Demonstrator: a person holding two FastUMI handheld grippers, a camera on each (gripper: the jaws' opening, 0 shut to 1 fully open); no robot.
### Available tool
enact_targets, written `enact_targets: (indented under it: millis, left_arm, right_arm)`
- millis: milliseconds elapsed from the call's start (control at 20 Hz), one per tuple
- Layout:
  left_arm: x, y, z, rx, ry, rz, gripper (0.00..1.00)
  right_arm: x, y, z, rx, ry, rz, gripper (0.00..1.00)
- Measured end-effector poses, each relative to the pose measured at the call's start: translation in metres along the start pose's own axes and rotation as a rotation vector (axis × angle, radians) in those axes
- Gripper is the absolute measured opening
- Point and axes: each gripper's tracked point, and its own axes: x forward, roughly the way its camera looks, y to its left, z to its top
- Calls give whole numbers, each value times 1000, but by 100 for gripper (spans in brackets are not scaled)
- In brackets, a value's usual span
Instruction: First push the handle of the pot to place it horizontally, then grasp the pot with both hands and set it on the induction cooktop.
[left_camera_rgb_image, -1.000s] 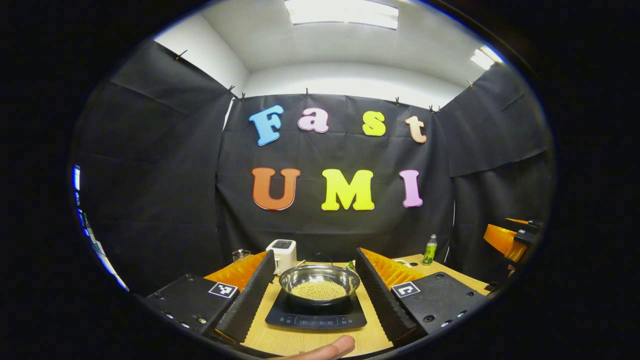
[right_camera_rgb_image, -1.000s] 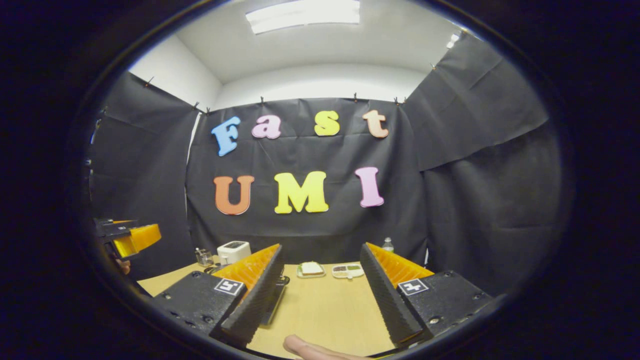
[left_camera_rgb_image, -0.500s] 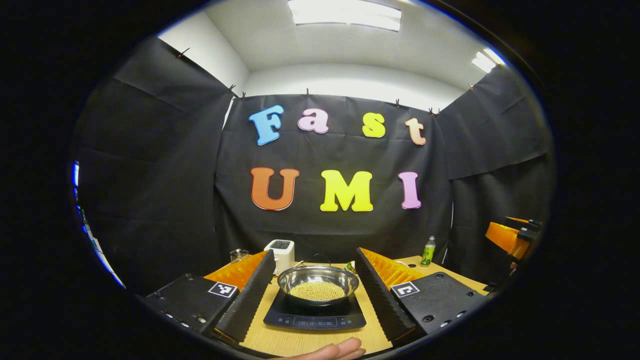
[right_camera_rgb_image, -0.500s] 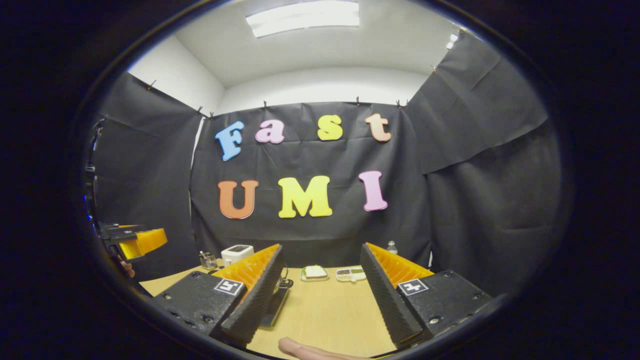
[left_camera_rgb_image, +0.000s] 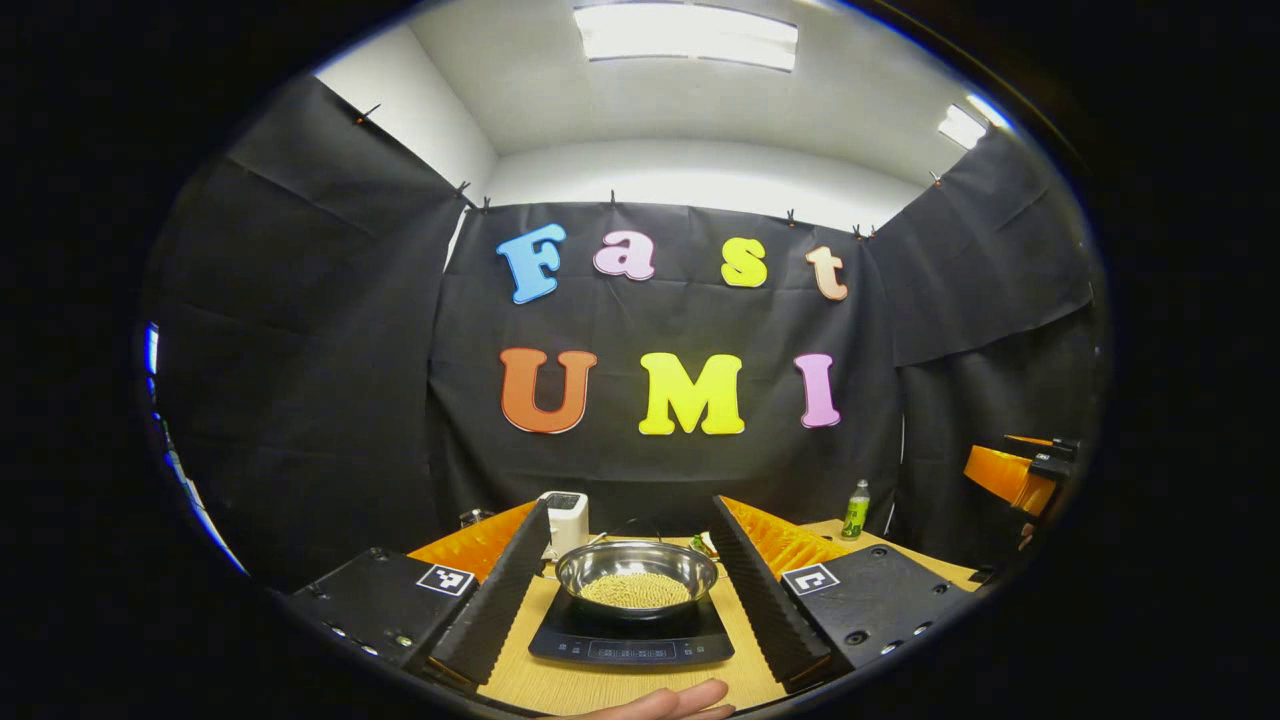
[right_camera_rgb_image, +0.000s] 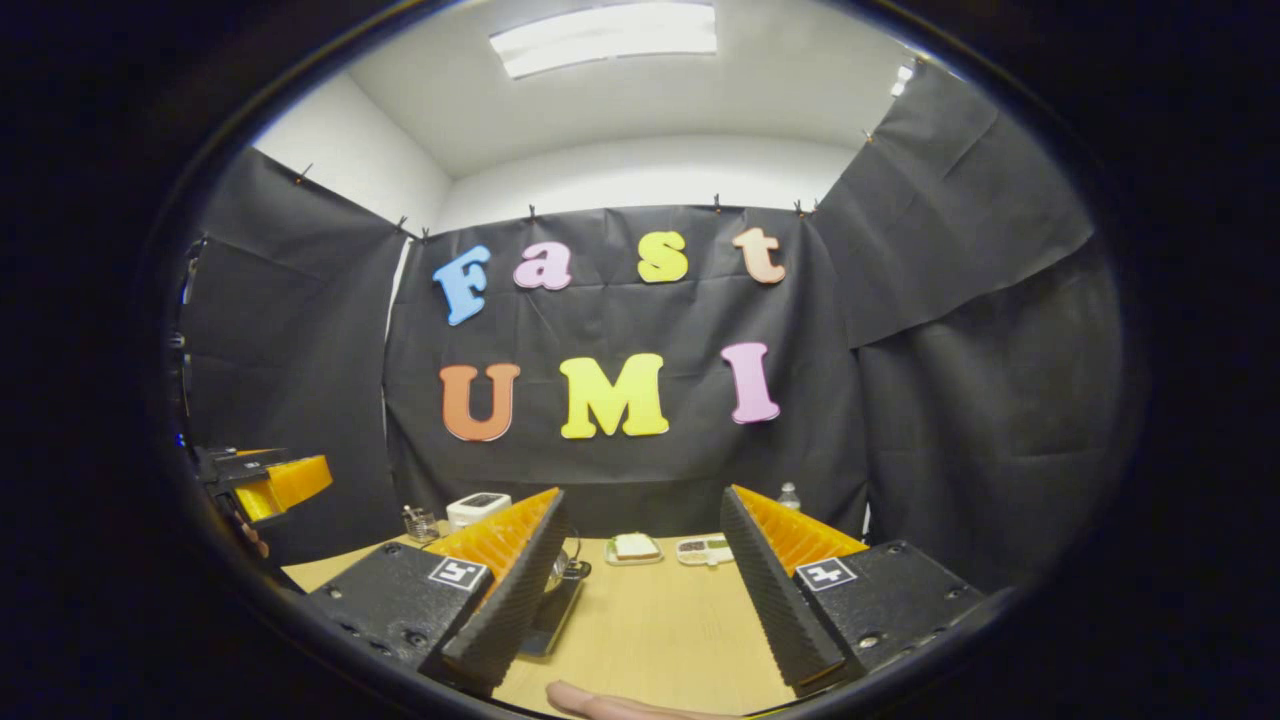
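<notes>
Pot (left_camera_rgb_image: 637, 580) sat on the cooktop (left_camera_rgb_image: 631, 636), centred ahead between my left tongs (left_camera_rgb_image: 628, 590), apart from both. Left tongs and right tongs (right_camera_rgb_image: 645, 585) gaped, empty. Couldn't tell handle direction.

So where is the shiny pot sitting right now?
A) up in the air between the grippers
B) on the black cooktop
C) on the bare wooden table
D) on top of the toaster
B: in the left gripper view the pot rests on the black cooktop, with both grippers apart from it.
</notes>
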Motion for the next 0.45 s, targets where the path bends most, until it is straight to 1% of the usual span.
enact_targets:
  millis: [150,300,400,450]
  left_arm:
    - [-3,1,1,-14,-6,6,96]
    - [-2,-1,-2,-20,0,-1,95]
    - [-1,-1,-4,-16,4,-2,95]
    - [0,-1,-3,-15,3,-1,84]
  right_arm:
    - [1,-2,-3,1,0,-2,96]
    - [-1,-10,4,-51,-39,-49,97]
    - [-5,-6,6,-64,-52,-50,96]
    - [-5,-2,7,-62,-55,-40,96]
